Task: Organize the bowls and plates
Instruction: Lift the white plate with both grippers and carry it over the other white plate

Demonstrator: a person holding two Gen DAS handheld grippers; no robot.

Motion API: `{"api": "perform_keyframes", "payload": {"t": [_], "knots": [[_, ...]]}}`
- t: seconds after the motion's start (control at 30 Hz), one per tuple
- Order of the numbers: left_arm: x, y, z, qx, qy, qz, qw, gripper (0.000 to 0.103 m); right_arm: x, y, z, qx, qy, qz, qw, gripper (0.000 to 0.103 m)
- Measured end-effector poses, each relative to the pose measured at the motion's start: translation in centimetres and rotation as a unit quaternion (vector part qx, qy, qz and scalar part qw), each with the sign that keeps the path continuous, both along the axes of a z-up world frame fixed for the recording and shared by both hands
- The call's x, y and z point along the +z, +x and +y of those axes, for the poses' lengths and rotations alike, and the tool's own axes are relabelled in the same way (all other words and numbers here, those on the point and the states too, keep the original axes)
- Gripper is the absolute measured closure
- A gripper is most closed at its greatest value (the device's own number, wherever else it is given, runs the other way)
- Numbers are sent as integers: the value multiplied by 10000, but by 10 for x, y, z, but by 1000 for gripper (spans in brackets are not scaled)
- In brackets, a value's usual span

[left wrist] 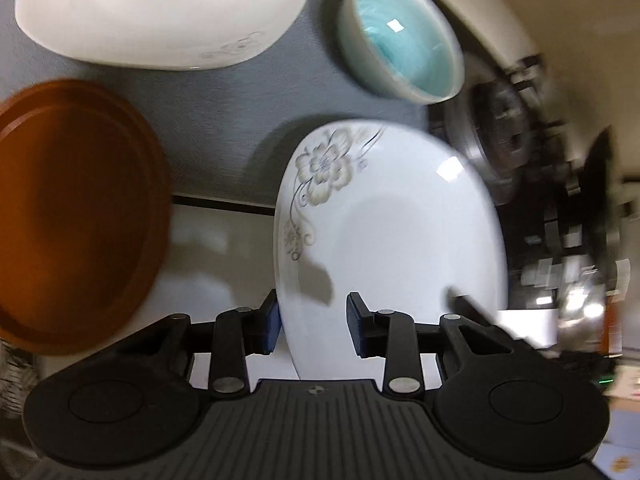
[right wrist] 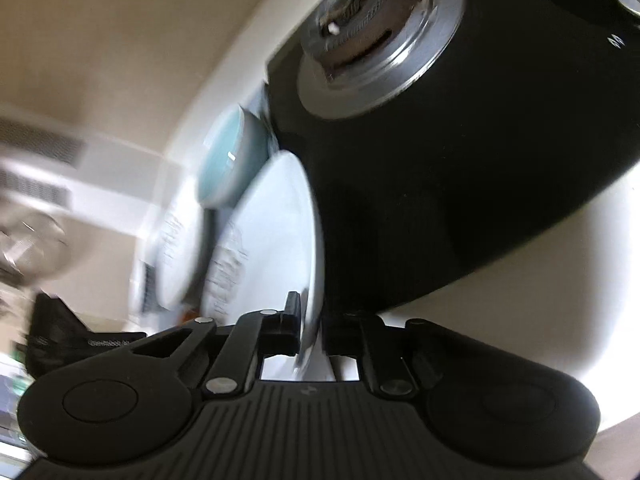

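Two grippers meet on one white oval porcelain plate with a grey flower print [left wrist: 392, 216].

The left gripper [left wrist: 314, 322] stands spread, its jaws either side of the plate's near edge. The right gripper [right wrist: 310, 330] is clamped on its rim. Behind sit a glazed turquoise bowl [left wrist: 400, 40], a round brown plate [left wrist: 76, 208] and a second white plate [left wrist: 160, 8] on grey cloth [left wrist: 224, 112].

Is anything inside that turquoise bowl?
Empty. The left wrist view looks into the turquoise bowl and shows only bare swirled glaze with a light reflection.
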State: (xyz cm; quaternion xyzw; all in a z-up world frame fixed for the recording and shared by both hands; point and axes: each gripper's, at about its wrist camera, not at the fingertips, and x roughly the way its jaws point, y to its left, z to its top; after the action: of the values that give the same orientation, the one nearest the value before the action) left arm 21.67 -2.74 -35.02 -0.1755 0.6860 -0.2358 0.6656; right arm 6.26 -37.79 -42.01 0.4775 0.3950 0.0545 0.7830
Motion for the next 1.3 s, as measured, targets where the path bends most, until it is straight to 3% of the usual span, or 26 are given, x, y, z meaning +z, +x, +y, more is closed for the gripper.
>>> {"api": "perform_keyframes", "payload": {"t": [0.13,0.27,0.33,0.5,0.57,0.63,0.73,0.8,0.93,1.17,1.3], "knots": [[6,-5,3,116,-244,-237,9994,67,-7,-5,-3,-86,223,28,9997,90],[-10,-5,20,727,-757,87,9944,66,-12,-18,-7,-326,498,15,9982,90],[-16,-6,26,753,-942,201,9925,66,-16,-24,-11,-536,776,41,9955,89],[-34,-15,28,734,-785,473,9931,66,-14,-31,-8,-654,931,-2,9935,85],[-43,-18,27,792,-724,554,9927,59,-13,-32,-6,-663,1016,-15,9926,85],[-43,-20,25,782,-753,490,9929,50,-13,-33,-5,-675,1107,-76,9915,86],[-39,-22,24,596,-662,319,9955,49,-8,-30,0,-611,1037,-137,9926,86],[-36,-23,28,613,-587,215,9962,56,-6,-28,0,-565,950,-76,9938,87],[-41,-20,28,754,-749,282,9939,84,-9,-30,-4,-552,836,104,9949,87],[-26,-14,24,696,-787,64,9944,86,-1,-33,2,-323,669,74,9972,88],[-3,-12,27,598,-697,-250,9955,86,10,-31,10,-24,595,44,9982,85]]}}
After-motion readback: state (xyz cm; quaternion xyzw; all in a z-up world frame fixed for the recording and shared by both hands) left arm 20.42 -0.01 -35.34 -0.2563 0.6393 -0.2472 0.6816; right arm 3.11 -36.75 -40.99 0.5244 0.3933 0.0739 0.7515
